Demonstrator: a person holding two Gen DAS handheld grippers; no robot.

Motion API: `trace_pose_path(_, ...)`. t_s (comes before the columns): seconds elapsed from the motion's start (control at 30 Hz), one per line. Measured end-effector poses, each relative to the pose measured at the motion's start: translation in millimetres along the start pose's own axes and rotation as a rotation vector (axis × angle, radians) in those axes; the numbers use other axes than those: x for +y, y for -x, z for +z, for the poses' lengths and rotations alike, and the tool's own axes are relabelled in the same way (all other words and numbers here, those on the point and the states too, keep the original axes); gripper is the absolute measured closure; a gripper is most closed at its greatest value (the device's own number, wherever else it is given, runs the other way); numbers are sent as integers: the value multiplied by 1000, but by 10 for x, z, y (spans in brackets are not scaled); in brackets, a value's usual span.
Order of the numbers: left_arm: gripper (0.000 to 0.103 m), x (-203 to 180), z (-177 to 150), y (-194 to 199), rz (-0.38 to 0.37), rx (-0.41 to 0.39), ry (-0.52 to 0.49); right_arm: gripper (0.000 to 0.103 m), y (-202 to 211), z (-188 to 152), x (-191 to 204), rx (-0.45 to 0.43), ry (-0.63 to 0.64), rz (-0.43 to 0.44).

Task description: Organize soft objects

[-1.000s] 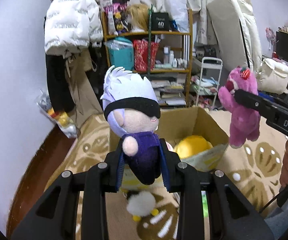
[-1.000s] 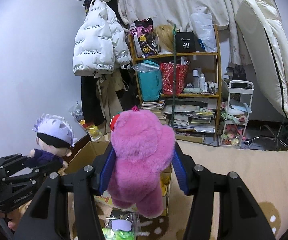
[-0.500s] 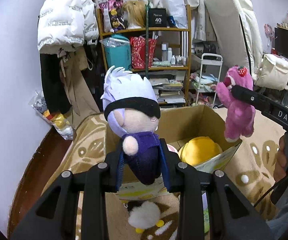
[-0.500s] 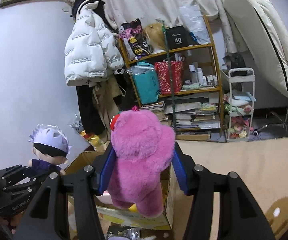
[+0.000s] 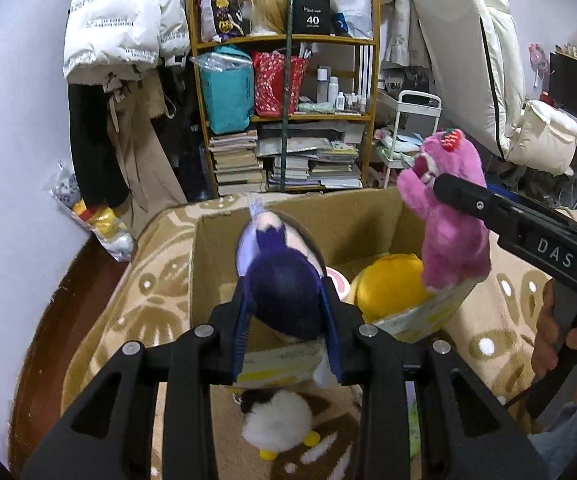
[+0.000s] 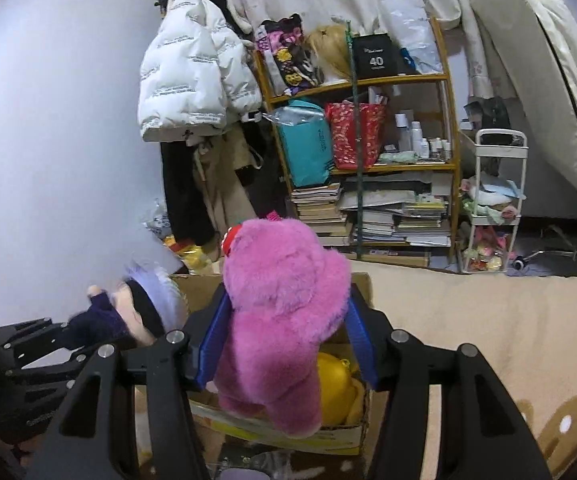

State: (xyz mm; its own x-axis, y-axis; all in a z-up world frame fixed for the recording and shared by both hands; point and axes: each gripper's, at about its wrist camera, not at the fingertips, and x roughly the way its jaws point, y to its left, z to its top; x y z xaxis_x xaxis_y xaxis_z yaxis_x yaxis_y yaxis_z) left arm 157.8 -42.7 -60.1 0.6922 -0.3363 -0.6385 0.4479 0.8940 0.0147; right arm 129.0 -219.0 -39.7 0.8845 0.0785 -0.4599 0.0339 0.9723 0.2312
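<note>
My left gripper is shut on a purple-clothed doll with white hair; the doll tips forward, head down, over the open cardboard box. The doll also shows blurred in the right wrist view. My right gripper is shut on a pink plush bear, held above the box's near right corner. The bear also shows in the left wrist view. A yellow plush lies inside the box.
A white fluffy toy with yellow feet lies on the patterned rug in front of the box. A cluttered wooden shelf, hanging coats and a white trolley stand behind.
The doll in my left gripper has tipped forward from upright to head-down over the box. Both grippers moved closer to the box; the pink bear now hangs lower at the box's edge.
</note>
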Motion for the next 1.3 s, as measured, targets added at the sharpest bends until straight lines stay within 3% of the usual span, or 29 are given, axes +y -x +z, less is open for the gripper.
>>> trace_pose_path(0.13, 69, -14, -21, -18, 3, 17, 1, 43, -15, -7, -71, 24, -34, 12)
trace_pose_path(0.2, 65, -26, -29, -20, 8, 28, 1, 36, 3, -7, -88, 23, -38, 12)
trace_pose_path(0.3, 53, -25, -33, 10, 10, 49, 8, 31, 15, -8, -91, 25, -40, 17)
trace_pose_path(0.37, 40, -26, -36, 120, 37, 19, 5, 31, 20, -20, -80, 39, -42, 18)
trace_pose_path(0.53, 31, -3, -41, 284, 59, 12, 8, 15, 66, -77, -50, 68, -65, 47)
trace_pose_path(0.77, 13, 104, -161, 439, 95, 68, 60, 11, 200, -128, -52, 124, -84, 47)
trace_pose_path(1.0, 10, 173, -282, 622, 145, 137, 107, 3, 360, -214, -47, 172, -102, 24)
trace_pose_path(1.3, 10, 93, -354, 741, 135, 181, 79, 2, 454, -339, 13, 247, -107, -1)
